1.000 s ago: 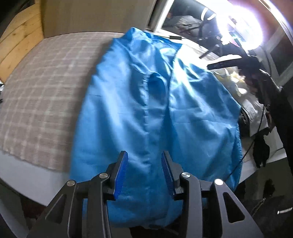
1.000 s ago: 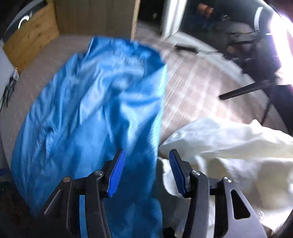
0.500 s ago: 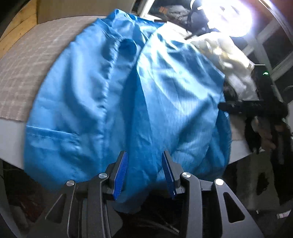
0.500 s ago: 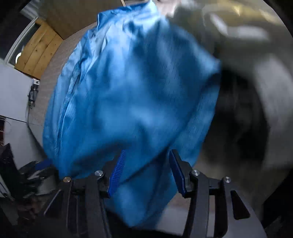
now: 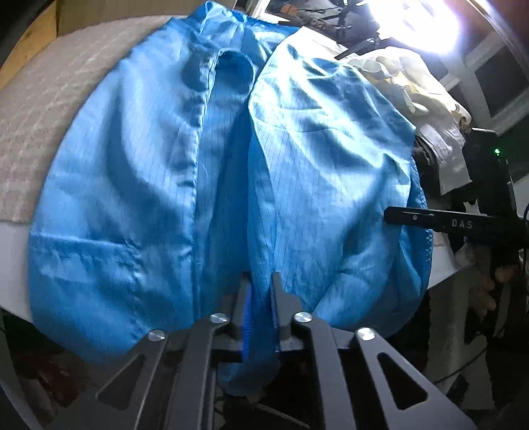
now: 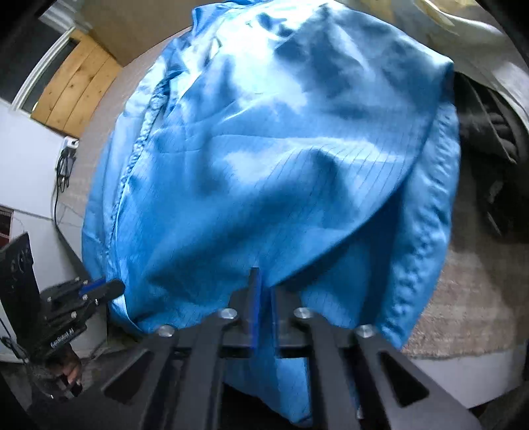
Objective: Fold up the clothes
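A shiny blue garment (image 5: 158, 198) lies spread on the checked tablecloth (image 5: 43, 109), its lower hem hanging over the table's near edge. My left gripper (image 5: 261, 284) is at the middle of that hem, its jaws closing down with blue fabric pinched between the pads. In the right wrist view the same blue garment (image 6: 281, 158) fills the frame. My right gripper (image 6: 264, 281) is closing on the hem too, cloth caught between its pads. Each gripper shows in the other's view: the right gripper (image 5: 391, 216) at the garment's right edge, the left gripper (image 6: 110, 286) at its left corner.
A heap of cream clothes (image 5: 413, 76) lies beyond the garment, with dark clothing (image 6: 489, 139) beside it. A glaring light (image 5: 420, 23) washes out the far side. A wooden panel (image 6: 76, 82) and a wall cable (image 6: 64, 165) stand left. A hand (image 5: 489, 291) holds the right gripper.
Both grippers went from open to shut on the blue garment's hem. The right gripper swung from the cream clothes over to the garment's near edge. The left dropped closer to the hem.
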A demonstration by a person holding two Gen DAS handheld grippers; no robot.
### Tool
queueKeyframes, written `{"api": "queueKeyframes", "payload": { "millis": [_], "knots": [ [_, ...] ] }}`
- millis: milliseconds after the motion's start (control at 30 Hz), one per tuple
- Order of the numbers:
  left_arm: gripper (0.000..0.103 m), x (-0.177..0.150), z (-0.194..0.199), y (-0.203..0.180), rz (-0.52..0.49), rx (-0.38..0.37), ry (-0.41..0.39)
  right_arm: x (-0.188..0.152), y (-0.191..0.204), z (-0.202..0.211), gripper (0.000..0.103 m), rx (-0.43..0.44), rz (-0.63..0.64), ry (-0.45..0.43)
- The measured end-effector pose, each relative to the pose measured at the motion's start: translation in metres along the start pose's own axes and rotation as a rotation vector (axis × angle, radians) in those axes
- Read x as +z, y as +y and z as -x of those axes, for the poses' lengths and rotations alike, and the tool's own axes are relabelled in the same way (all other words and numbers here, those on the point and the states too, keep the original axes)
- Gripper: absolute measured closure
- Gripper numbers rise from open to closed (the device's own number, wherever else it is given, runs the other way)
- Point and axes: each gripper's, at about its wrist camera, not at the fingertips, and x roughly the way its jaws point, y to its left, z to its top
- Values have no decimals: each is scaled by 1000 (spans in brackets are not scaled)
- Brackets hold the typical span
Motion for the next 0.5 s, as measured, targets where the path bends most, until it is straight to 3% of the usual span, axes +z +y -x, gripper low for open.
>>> {"api": "queueKeyframes", "payload": {
  "millis": [167, 333, 400, 500],
  "knots": [
    [99, 2, 14, 9, 47, -120, 6, -6, -7, 32, 101, 51, 4, -27],
    [99, -2, 23, 3, 51, -263, 8, -11, -28, 96, 101, 27, -7, -93],
    [99, -5, 16, -1, 29, -255, 20, -16, -25, 109, 101, -26, 5, -117],
    [101, -13, -11, 1, 18, -184, 91, -8, -28, 83, 100, -134, 35, -68]
  ]
}}
